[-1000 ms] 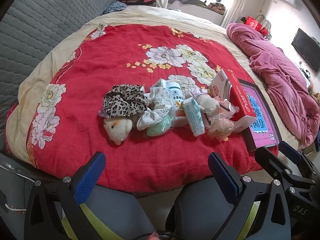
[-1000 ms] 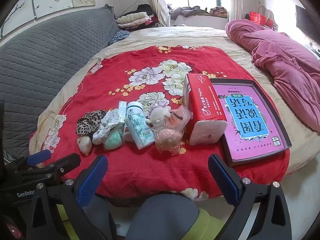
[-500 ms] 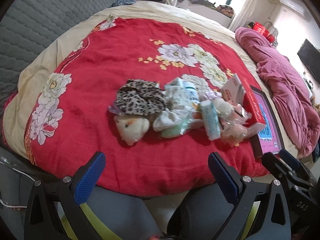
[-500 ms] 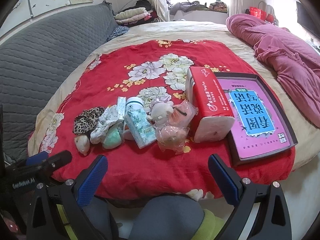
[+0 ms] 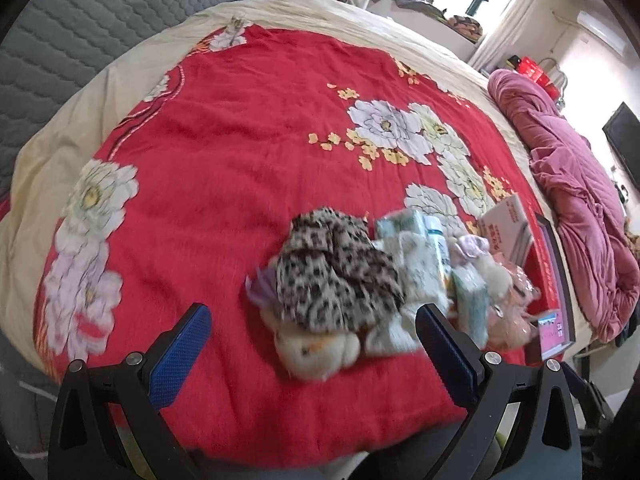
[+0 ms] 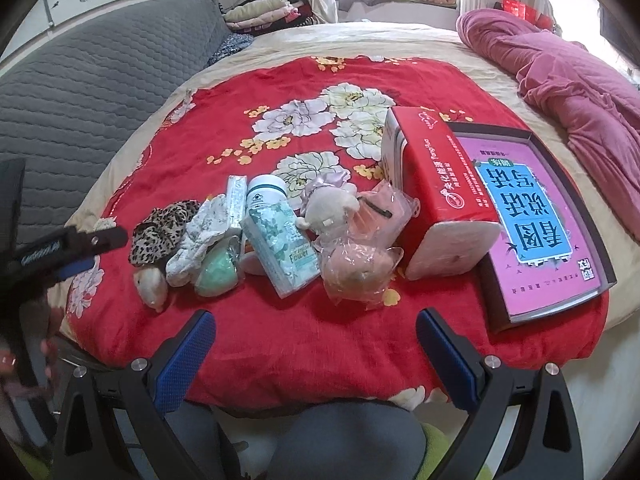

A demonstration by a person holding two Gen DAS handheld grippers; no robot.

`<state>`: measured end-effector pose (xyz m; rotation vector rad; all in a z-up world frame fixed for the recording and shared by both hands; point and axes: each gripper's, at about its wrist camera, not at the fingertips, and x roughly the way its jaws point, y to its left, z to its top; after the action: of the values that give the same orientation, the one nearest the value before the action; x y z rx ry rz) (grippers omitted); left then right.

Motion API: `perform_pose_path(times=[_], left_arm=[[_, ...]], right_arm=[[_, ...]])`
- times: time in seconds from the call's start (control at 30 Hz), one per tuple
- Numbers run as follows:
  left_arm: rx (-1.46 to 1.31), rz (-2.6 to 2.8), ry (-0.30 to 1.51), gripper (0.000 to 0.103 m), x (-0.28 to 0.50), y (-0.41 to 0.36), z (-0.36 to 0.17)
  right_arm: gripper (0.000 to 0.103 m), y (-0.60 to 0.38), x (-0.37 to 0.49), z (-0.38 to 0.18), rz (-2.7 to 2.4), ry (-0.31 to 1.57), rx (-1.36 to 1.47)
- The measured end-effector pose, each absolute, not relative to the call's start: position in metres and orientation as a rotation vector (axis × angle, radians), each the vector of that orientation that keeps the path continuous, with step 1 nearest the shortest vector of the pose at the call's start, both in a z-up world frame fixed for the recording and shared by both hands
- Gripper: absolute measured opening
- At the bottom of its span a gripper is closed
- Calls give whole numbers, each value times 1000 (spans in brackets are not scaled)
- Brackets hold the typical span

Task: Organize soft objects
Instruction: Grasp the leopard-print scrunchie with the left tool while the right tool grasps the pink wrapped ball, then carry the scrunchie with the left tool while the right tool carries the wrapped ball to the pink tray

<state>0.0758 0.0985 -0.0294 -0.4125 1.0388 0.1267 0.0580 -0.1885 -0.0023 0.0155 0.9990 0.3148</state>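
Observation:
A row of small things lies near the front edge of a red flowered blanket (image 6: 280, 80). From the left: a leopard-print cloth (image 5: 336, 272) (image 6: 164, 228) over a cream plush toy (image 5: 316, 350) (image 6: 152, 280), a white patterned cloth (image 6: 200, 236), a green soft ball (image 6: 216, 272), a tissue pack (image 6: 280, 244), a white plush (image 6: 328, 204) and bagged pink plush toys (image 6: 356, 268). My left gripper (image 5: 312, 352) is open and empty, its jaws low on either side of the cream plush. My right gripper (image 6: 316, 352) is open and empty, above the blanket's front edge.
A red tissue box (image 6: 436, 184) lies right of the pile, beside a dark tray holding a pink book (image 6: 536, 220). A crumpled pink quilt (image 6: 580, 68) lies at the right. A grey padded headboard (image 6: 80, 80) runs along the left. Folded clothes (image 6: 264, 12) lie at the back.
My left gripper has moved forward and down toward the leopard cloth and cream plush, which now sit between its jaws. My right gripper has moved slightly closer to the pile.

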Motion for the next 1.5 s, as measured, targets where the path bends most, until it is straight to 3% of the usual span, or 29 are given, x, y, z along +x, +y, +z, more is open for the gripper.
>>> perform_pose_path(times=[0.2, 0.23, 0.3, 0.6, 0.67, 0.83, 0.9, 1.13, 1.5], left_arm=[[-465, 94, 1089, 88, 104, 110, -52], [-465, 90, 1094, 84, 108, 111, -55], [-474, 74, 1100, 61, 112, 111, -60], [-470, 42, 1122, 36, 132, 109, -69], [-468, 48, 1122, 31, 134, 112, -70], [-466, 35, 1114, 18, 136, 115, -69], [-471, 36, 1115, 13, 136, 116, -69], [-477, 6, 1084, 7, 133, 114, -59], [-429, -44, 995, 6, 123, 91, -11]], right_arm=[[101, -190, 69, -10, 296, 1015, 23], [101, -191, 71, -13, 287, 1023, 25], [98, -194, 75, -16, 276, 1027, 38], [89, -198, 104, -41, 208, 1073, 102], [85, -198, 111, -46, 191, 1076, 113], [55, -201, 119, -57, 189, 1095, 165], [54, -201, 119, -59, 188, 1092, 167], [53, -209, 111, -48, 199, 1063, 186], [53, -219, 100, -17, 237, 1008, 212]])
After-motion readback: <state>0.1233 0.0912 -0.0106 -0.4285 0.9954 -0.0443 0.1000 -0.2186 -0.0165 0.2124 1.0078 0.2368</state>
